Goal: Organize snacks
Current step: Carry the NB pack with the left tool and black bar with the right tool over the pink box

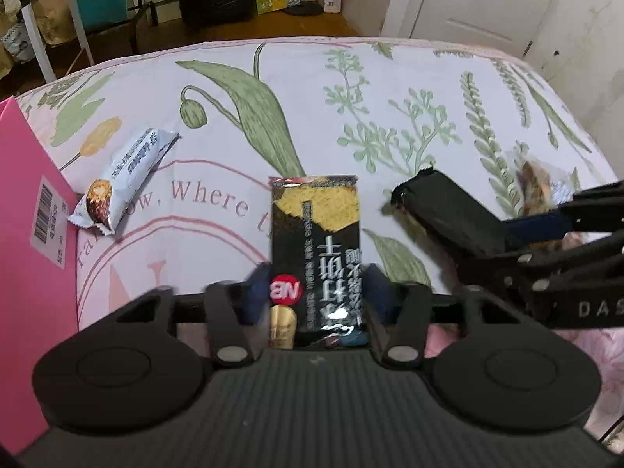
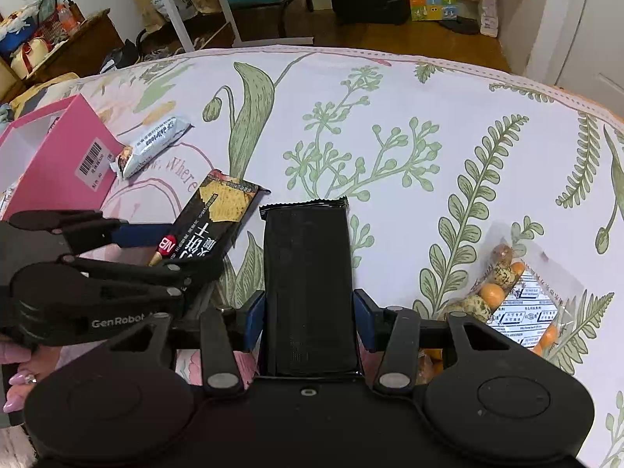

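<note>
My left gripper (image 1: 316, 292) is shut on a black cracker packet (image 1: 316, 234) that has a yellow cracker picture and a red NB logo. The packet points away from me, over the floral cloth. In the right wrist view the same left gripper (image 2: 175, 249) comes in from the left with that cracker packet (image 2: 222, 210). My right gripper (image 2: 310, 318) is shut on a plain black packet (image 2: 308, 273), its blue pads (image 2: 364, 314) pressing the long sides. The left wrist view shows this plain black packet (image 1: 440, 210) at the right, held by the right gripper (image 1: 518, 234).
A white-and-blue snack bar (image 1: 124, 179) (image 2: 156, 146) lies beside an open pink box (image 1: 35, 234) (image 2: 58, 156) at the left. A clear bag of mixed nuts (image 2: 514, 292) lies at the right. A hand (image 2: 17, 374) holds the left gripper. Furniture and bags stand beyond the table's far edge (image 2: 351, 52).
</note>
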A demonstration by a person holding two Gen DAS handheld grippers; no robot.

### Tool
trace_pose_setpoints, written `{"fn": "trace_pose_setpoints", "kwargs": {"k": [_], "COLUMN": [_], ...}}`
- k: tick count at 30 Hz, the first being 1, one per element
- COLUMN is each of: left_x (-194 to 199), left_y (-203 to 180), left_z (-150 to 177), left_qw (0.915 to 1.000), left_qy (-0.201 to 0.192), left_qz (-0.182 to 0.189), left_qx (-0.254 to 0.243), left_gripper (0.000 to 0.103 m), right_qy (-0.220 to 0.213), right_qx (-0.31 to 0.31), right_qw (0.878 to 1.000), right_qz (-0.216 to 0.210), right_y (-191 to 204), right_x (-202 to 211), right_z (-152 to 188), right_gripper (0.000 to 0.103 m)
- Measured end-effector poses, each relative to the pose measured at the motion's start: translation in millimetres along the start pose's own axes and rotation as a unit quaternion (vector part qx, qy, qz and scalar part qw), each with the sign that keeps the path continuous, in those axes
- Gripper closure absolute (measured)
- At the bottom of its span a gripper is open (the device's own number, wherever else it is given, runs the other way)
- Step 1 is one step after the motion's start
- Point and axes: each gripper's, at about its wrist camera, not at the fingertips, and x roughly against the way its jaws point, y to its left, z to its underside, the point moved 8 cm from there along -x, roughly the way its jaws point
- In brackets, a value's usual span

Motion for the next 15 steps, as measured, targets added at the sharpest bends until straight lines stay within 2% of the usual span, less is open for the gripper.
{"fn": "trace_pose_setpoints", "kwargs": {"k": [4, 8, 15], "left_x": [10, 27, 57], "left_y": [-2, -6, -9], "left_z": [2, 5, 30], "left_qw": [0.9997, 0.9996, 0.9983], "left_qy": [0.013, 0.014, 0.033], "left_qz": [0.017, 0.017, 0.03], "left_qx": [0.013, 0.018, 0.037], "left_gripper": [0.056, 0.056, 0.056], "right_qy": [-0.002, 0.0, -0.005], "right_qx": [-0.009, -0.027, -0.032], "right_qw": [1.0, 1.0, 0.999], "right_qz": [0.0, -0.004, -0.008], "right_y": [0, 0, 12], "right_x": [5, 11, 25], "right_z": [1, 8, 24], "right_gripper": [0.051, 0.051, 0.051]}}
